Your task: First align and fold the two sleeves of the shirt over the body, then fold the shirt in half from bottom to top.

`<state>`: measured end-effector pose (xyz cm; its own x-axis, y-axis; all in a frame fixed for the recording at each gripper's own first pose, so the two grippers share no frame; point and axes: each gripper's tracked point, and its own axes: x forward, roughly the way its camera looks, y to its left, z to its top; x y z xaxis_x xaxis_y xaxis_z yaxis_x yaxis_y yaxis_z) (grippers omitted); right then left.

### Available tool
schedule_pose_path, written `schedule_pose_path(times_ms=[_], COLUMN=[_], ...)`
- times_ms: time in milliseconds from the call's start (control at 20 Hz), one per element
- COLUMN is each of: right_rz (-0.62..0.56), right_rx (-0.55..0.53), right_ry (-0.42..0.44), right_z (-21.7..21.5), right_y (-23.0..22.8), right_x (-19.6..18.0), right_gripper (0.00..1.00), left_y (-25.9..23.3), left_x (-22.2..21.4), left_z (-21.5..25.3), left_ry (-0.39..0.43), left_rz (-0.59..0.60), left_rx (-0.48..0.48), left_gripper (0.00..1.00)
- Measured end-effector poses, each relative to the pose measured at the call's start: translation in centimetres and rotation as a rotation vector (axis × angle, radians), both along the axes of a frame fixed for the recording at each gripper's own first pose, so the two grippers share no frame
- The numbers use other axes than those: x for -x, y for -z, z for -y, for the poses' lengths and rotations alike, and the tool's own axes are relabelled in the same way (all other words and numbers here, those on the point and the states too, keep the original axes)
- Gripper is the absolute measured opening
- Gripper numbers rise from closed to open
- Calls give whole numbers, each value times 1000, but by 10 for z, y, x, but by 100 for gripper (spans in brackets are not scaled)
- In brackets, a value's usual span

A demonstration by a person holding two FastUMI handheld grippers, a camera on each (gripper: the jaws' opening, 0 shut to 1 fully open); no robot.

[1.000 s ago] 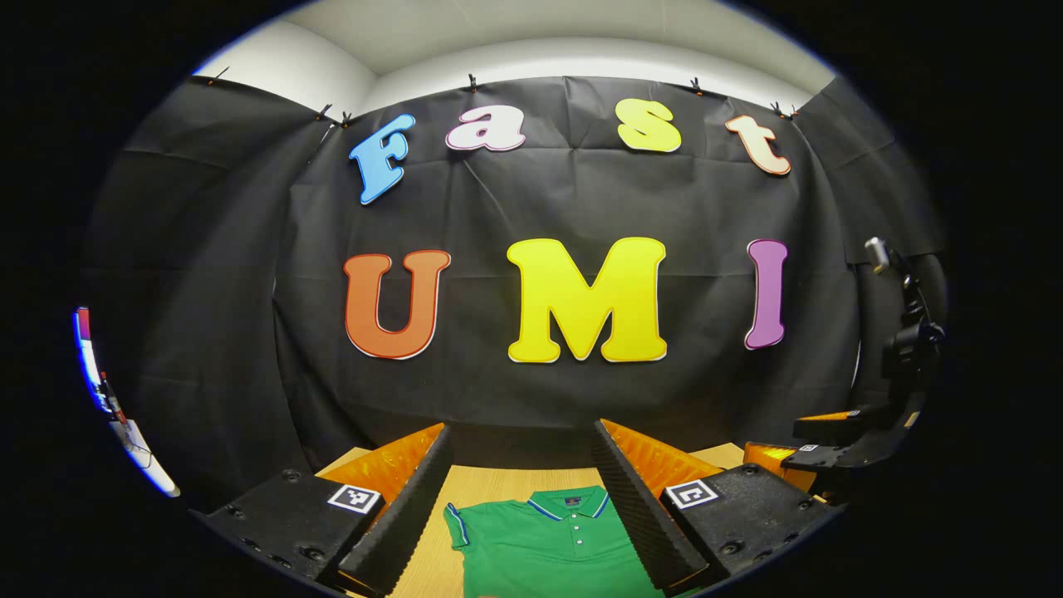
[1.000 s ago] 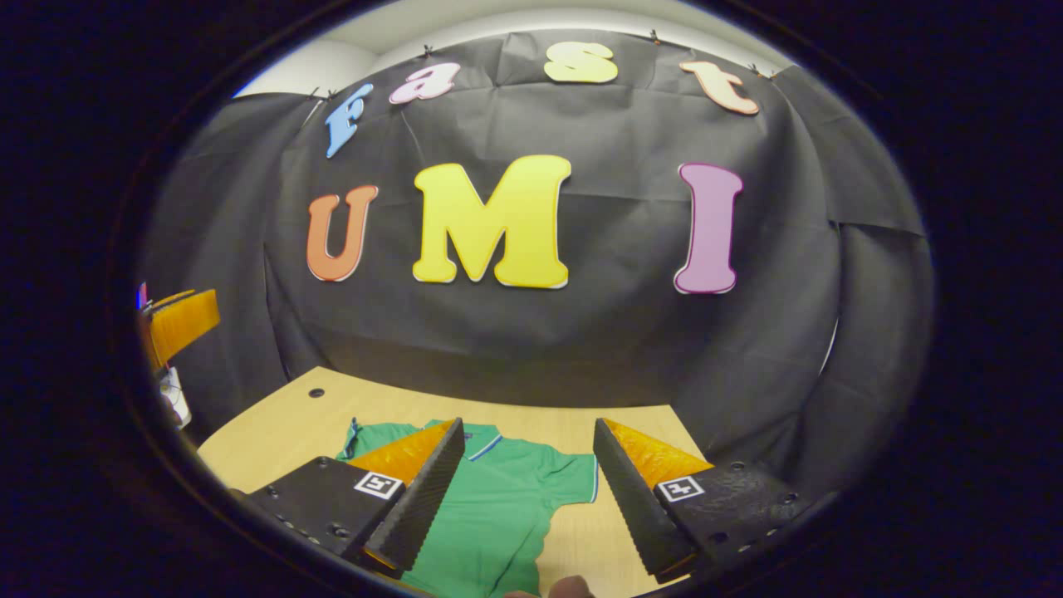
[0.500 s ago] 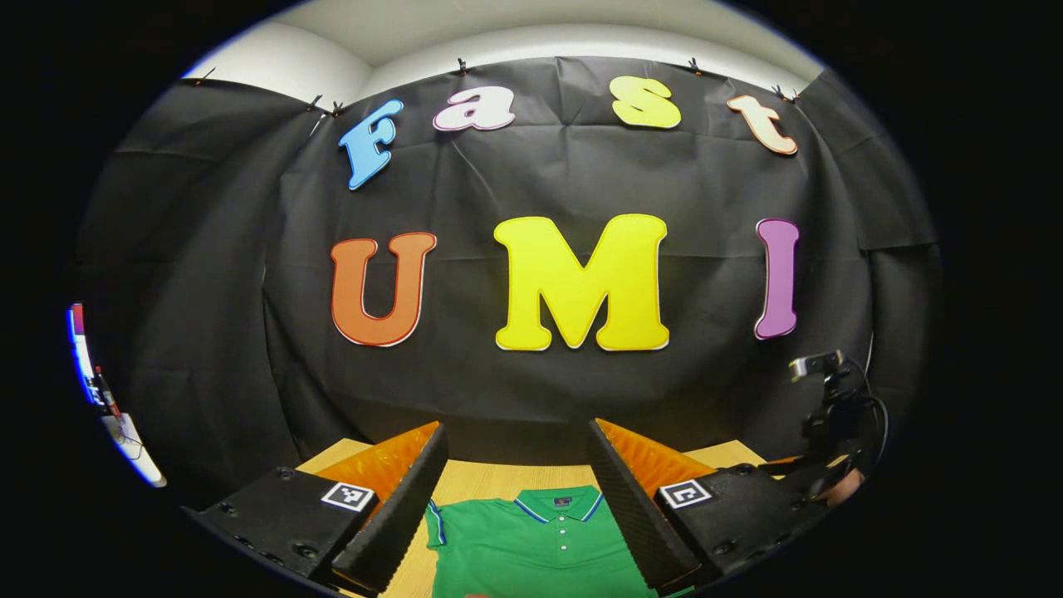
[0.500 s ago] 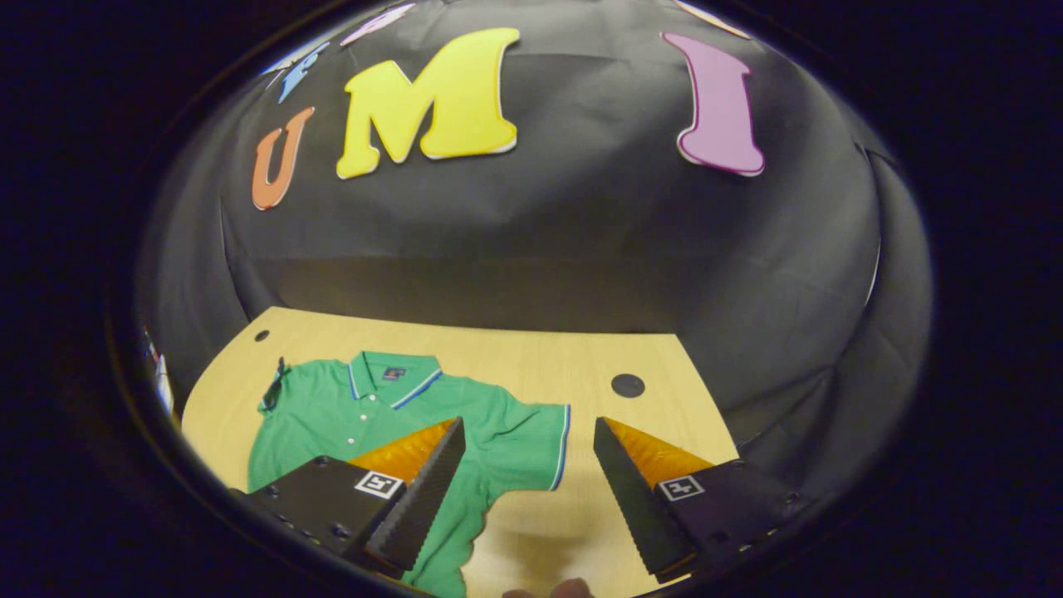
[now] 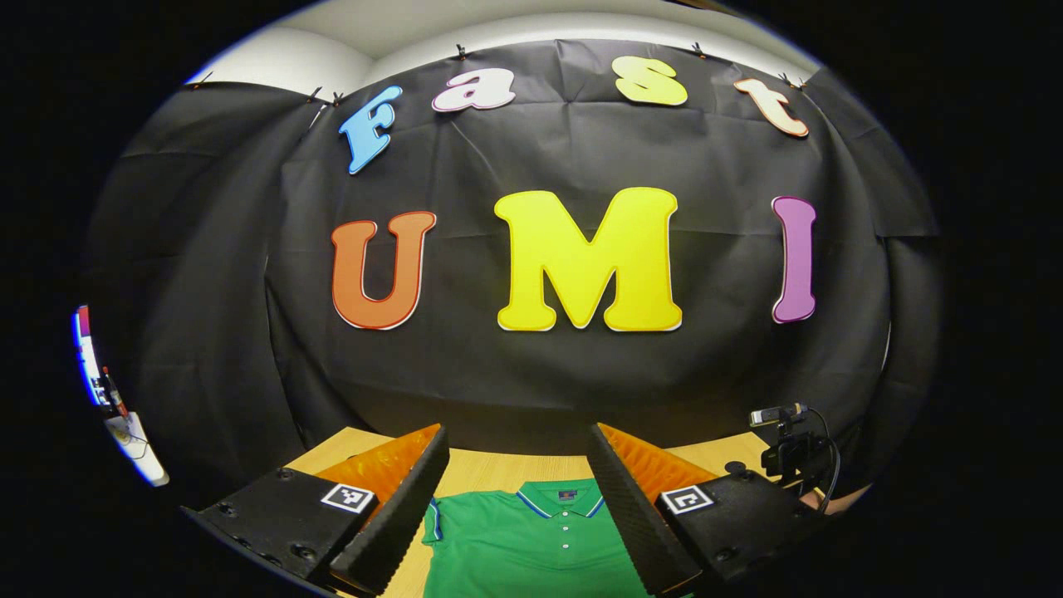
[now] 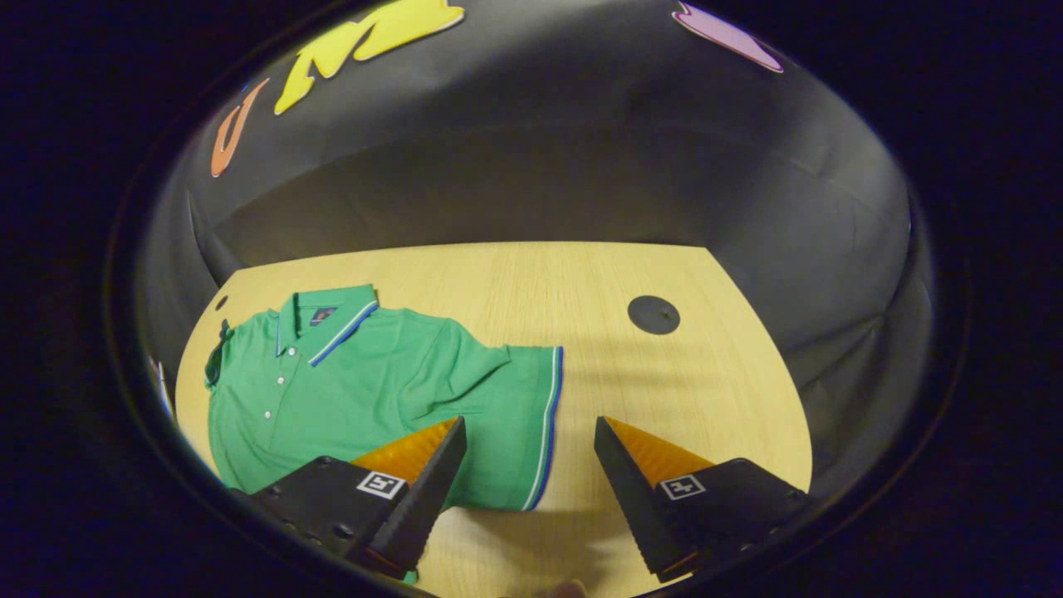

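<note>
Green polo shirt (image 6: pixel 365 390), laid flat and face up on the light wooden table (image 6: pixel 664 390), collar toward the black cloth wall. Blue-and-white piping along the collar edge and the sleeve hem. Small dark label inside the collar (image 6: pixel 322 315), with a spot of red on it, too small to read. Three white buttons down the placket. One short sleeve (image 6: pixel 515 415) spread out sideways on the table, not folded over the body. Round black cap (image 6: pixel 653 315) set in the tabletop, well apart from the shirt.

Right gripper (image 6: pixel 529 473) hanging above the table just beside that sleeve's hem, fingers wide apart, nothing between them. Square black-and-white marker tags on both fingers, patterns only, no letters.

In the left gripper view, left gripper (image 5: pixel 518 507) poised above the collar end of the shirt (image 5: pixel 540 548), likewise spread wide and holding nothing. Same kind of marker tag on each finger. Off to the right in that view, a dark device with a cable (image 5: pixel 793 453), partly hidden and hard to make out.
</note>
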<state>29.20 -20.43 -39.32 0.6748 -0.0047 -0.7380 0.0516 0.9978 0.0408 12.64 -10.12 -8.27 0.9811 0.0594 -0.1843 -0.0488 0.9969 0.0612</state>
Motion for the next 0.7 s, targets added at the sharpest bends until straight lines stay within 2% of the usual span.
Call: schedule_pose_path(times_ms=[200,300,400,500,550,650,700], right_rz=[-52,-39,-37,-39,-26,-30,-31], right_rx=[-13,-15,-22,-35,-50,-22,-24], right_ry=[1,2,2,6,-22,-23,-25], right_z=[-3,-2,0,-3,-8,-9,-11], right_y=[17,18,17,20,17,18,18], right_x=[-1,-6,-6,-6,-6,-7,-5], right_gripper=[91,82,68,33,33,1,2], left_y=[10,14,18,19,19,19,18], left_x=[-3,-6,-8,-9,-10,-10,-9], left_z=[-7,-8,-10,-10,-9,-9,-9], left_ry=[-3,-2,2,7,13,21,20], left_rz=[-24,-40,-51,-53,-53,-57,-57], left_rx=[-14,-7,-6,-8,-7,-6,-8], left_gripper=[100,100,100,100,100,100,100])
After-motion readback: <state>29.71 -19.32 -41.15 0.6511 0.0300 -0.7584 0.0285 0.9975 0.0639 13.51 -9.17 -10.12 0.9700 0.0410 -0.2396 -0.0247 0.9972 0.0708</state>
